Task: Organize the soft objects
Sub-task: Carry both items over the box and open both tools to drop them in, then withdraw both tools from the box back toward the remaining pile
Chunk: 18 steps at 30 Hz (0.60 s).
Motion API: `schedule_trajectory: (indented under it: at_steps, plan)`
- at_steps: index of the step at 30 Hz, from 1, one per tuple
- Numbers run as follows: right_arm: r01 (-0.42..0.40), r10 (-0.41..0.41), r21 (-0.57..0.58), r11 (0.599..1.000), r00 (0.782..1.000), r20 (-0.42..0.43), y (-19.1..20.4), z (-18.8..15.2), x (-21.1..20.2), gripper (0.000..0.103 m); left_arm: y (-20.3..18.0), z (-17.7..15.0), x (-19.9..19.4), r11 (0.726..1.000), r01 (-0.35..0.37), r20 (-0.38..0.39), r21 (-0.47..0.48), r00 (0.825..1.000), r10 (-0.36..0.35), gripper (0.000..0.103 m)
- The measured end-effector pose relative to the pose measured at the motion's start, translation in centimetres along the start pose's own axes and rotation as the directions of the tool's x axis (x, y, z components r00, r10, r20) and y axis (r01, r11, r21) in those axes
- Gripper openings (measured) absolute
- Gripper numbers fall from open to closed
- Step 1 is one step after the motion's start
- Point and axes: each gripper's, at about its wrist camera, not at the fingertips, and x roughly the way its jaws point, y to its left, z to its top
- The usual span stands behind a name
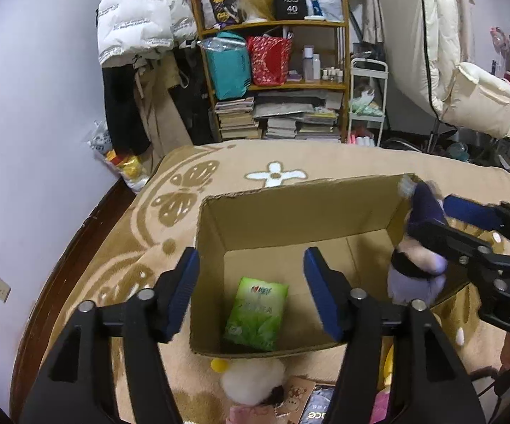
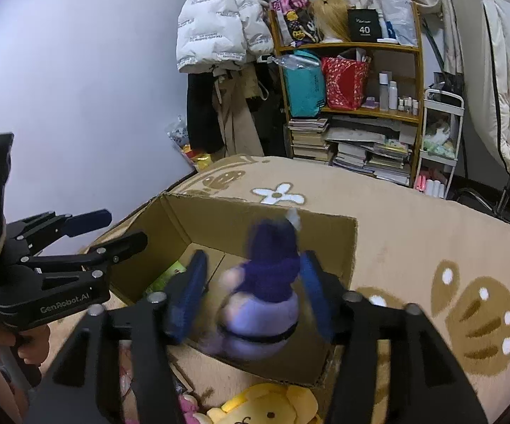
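**Right wrist view: purple doll let go over the open box**

The tan flower-patterned blanket (image 2: 414,233) carries everything. On it, toward the near edge, stands the open cardboard box (image 2: 339,247), its far wall facing the shelf.

The purple plush doll (image 2: 265,293) is blurred, sitting between the blue pads of the right tongs (image 2: 255,293) just over the box's near right corner. Both pads stand clear of it, so the tongs are released and the doll looks to be dropping in.

The left tongs (image 1: 251,289) hover spread over the box's near left side with nothing between them.

A green tissue pack (image 1: 255,314) already lies on the box floor.

Judging by this, one item is stowed and a second is going in. Still left outside, by the near edge of the blanket: a yellow plush (image 2: 265,406), a white fluffy ball (image 1: 251,381) and some pink bits too cropped to identify.
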Motion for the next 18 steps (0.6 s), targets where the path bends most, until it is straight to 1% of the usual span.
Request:
schedule_trajectory:
  at_steps: [2,4,6,7,8,9,11,14,18]
  plan:
    - [0.002,-0.002,0.004,1.000,1.000,0.014,0.0,0.0,-0.6,0.069,0.2,0.0,-0.2,1.000,-0.010,-0.003,-0.003,1.000,0.010,0.071]
    - [0.005,-0.005,-0.002,1.000,1.000,0.007,0.1,0.2,-1.0,0.074,0.3,0.1,-0.5,1.000,-0.001,-0.015,0.008,1.000,0.001,0.076]
    - [0.011,-0.011,0.001,1.000,1.000,0.004,0.2,0.2,-1.4,0.083,0.4,0.2,-1.2,1.000,-0.013,-0.010,0.017,1.000,0.014,0.086]
    - [0.009,-0.009,0.009,1.000,1.000,0.005,0.2,0.2,-1.7,0.086,0.5,0.2,-1.6,1.000,-0.020,0.002,0.018,1.000,0.020,0.088]
    - [0.008,-0.008,0.016,1.000,1.000,0.006,0.3,0.2,-2.0,0.093,0.7,0.2,-2.1,1.000,-0.025,0.011,0.017,1.000,0.025,0.091]
    - [0.006,-0.007,0.025,1.000,1.000,0.011,0.3,0.2,-2.4,0.097,0.8,0.2,-2.4,1.000,-0.025,0.012,0.013,1.000,0.025,0.095]
    - [0.006,-0.007,0.042,0.999,1.000,0.025,0.5,0.3,-3.3,0.100,1.1,0.1,-3.1,1.000,-0.023,0.011,0.001,1.000,0.023,0.097]
    - [0.002,-0.003,0.042,0.999,1.000,0.030,0.8,0.3,-4.2,0.100,1.5,-0.1,-3.9,1.000,-0.027,0.009,-0.010,1.000,0.027,0.098]
    - [0.006,-0.008,0.038,0.999,0.999,0.037,1.7,0.1,-5.9,0.101,1.8,-1.0,-5.5,0.998,-0.054,0.007,-0.010,0.999,0.054,0.099]
